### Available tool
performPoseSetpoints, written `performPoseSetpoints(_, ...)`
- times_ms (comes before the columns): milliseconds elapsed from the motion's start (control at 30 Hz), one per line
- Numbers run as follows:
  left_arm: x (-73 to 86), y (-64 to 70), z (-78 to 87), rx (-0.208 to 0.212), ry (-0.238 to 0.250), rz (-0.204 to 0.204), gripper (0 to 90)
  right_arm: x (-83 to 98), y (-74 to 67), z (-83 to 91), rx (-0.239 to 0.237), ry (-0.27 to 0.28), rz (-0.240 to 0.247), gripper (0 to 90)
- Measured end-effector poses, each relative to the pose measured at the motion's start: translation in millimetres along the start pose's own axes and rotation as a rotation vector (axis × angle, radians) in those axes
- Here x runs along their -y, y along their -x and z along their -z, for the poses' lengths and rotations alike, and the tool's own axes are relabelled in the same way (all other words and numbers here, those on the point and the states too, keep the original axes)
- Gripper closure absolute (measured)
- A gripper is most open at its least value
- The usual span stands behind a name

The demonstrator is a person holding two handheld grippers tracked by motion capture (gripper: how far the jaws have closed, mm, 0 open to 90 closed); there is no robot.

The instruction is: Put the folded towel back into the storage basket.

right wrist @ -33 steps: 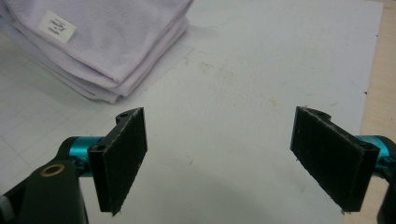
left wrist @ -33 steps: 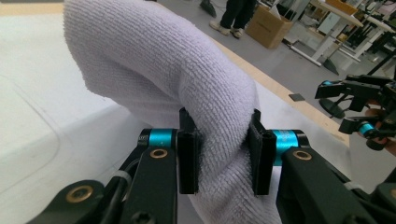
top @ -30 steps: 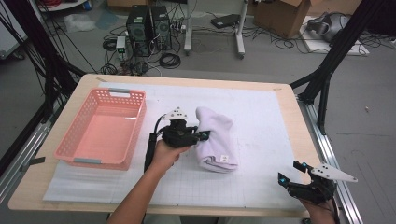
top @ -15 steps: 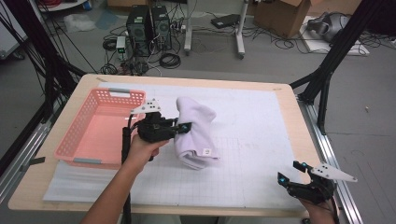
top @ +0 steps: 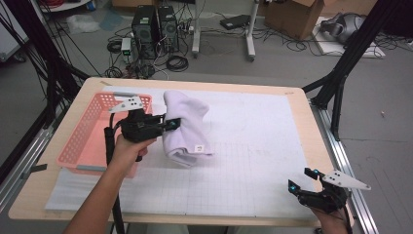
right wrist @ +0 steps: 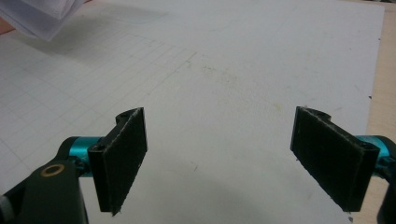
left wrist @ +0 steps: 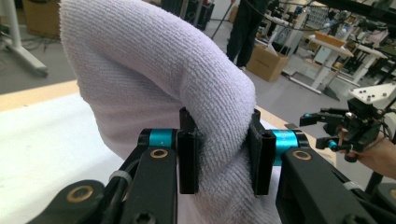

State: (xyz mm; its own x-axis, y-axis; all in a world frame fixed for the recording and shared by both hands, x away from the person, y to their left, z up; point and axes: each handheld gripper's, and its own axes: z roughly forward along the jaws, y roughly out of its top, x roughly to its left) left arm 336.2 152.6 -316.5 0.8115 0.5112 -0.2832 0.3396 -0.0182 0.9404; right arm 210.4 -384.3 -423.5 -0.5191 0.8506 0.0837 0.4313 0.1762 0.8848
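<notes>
A folded white towel point(top: 187, 127) hangs above the white gridded mat point(top: 253, 146), lifted off the table. My left gripper point(top: 171, 124) is shut on its left side; in the left gripper view the black pads point(left wrist: 188, 156) press into the thick terry fold point(left wrist: 187, 84). The towel's lower end droops toward the mat, a small tag showing. My right gripper point(top: 303, 181) rests at the table's front right corner, open, with nothing but bare mat between its pads point(right wrist: 122, 156). A corner of the towel point(right wrist: 37, 16) shows at the top left of the right gripper view.
A pink plastic basket point(top: 85, 141) stands at the table's left, just behind my left hand. The wooden table edge point(top: 292, 91) frames the mat. Black frame legs point(top: 341, 73) stand at the right. Computers and cables lie on the floor behind.
My left gripper has carried the towel to the left and upward, toward the pink basket. The right gripper has stayed in place.
</notes>
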Motion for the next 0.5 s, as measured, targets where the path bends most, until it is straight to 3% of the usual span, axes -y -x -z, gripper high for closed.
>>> performPoseSetpoints(500, -26.7, -27.5, 58.1, -0.034, 0.070, 0.020, 70.6, -2.4, -3.4, -1.6, 0.009, -0.001, 0.006, 17.5)
